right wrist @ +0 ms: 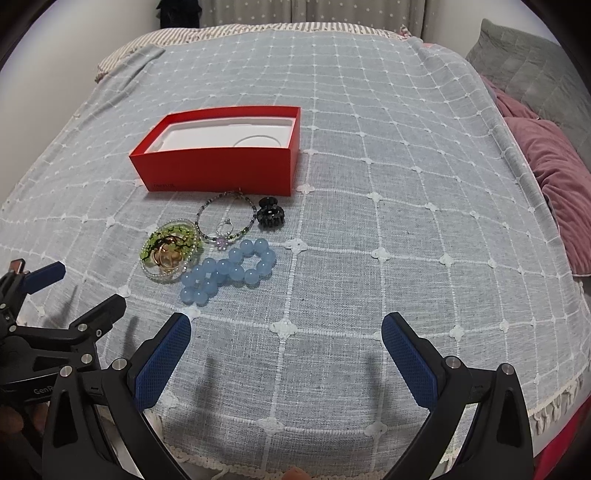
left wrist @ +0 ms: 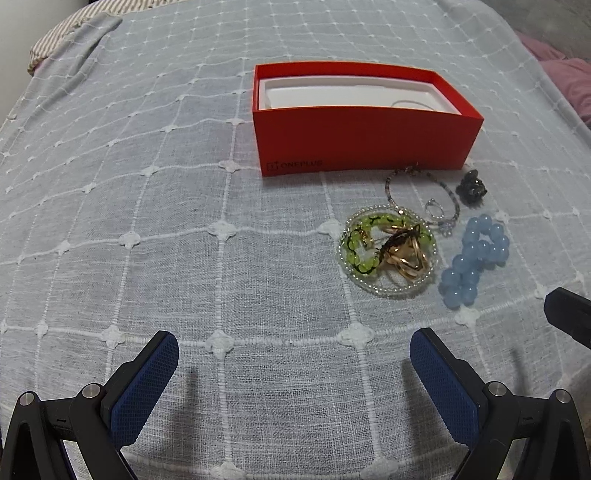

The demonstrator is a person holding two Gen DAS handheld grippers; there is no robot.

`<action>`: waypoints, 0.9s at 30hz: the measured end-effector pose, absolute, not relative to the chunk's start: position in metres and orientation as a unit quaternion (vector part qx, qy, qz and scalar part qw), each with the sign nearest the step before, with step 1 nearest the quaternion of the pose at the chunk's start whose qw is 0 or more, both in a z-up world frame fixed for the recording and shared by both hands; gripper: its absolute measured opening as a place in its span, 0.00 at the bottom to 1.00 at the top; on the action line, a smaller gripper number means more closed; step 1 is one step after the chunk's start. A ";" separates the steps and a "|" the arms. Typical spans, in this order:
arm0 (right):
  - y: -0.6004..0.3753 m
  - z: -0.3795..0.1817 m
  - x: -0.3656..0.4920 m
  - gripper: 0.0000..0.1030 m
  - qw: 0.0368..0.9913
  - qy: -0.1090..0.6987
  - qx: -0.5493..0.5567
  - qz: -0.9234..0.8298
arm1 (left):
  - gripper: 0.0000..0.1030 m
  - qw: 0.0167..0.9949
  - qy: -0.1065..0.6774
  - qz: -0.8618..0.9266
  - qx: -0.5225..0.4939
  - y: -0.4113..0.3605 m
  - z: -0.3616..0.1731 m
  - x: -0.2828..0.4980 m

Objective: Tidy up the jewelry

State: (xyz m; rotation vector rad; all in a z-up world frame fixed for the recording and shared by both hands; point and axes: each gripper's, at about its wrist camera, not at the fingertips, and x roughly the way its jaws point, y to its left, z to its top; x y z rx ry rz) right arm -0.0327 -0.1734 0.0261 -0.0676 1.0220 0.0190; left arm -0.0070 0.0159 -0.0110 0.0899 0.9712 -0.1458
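Both grippers [left wrist: 294, 345] [right wrist: 287, 330] gape; one box [right wrist: 221, 162], one hair claw [right wrist: 271, 217].

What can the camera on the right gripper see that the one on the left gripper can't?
Only the right wrist view shows the star-patterned curtain behind the bed, the grey pillow beside it, and most of the left gripper from the side.

Only the left wrist view shows the ONEPLUS lettering on the red box clearly, and just one finger of the right gripper at its right edge.

Both show the open box, the blue bead bracelet, the green bead bracelet with gold rings, the thin beaded bracelet, the black hair clip and the checked bedspread.
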 end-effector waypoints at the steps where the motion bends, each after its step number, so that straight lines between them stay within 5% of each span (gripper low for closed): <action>1: -0.173 0.026 -0.032 1.00 0.871 0.491 -0.032 0.010 | 1.00 0.881 0.466 -0.070 0.045 0.016 -0.011 -0.007; 16: -0.178 0.030 -0.024 0.99 0.876 0.480 -0.034 0.037 | 1.00 0.878 0.464 -0.106 0.057 0.009 -0.011 -0.005; 27: -0.191 0.006 -0.001 0.63 0.867 0.485 0.044 0.109 | 1.00 0.885 0.444 -0.136 0.034 0.019 -0.015 0.008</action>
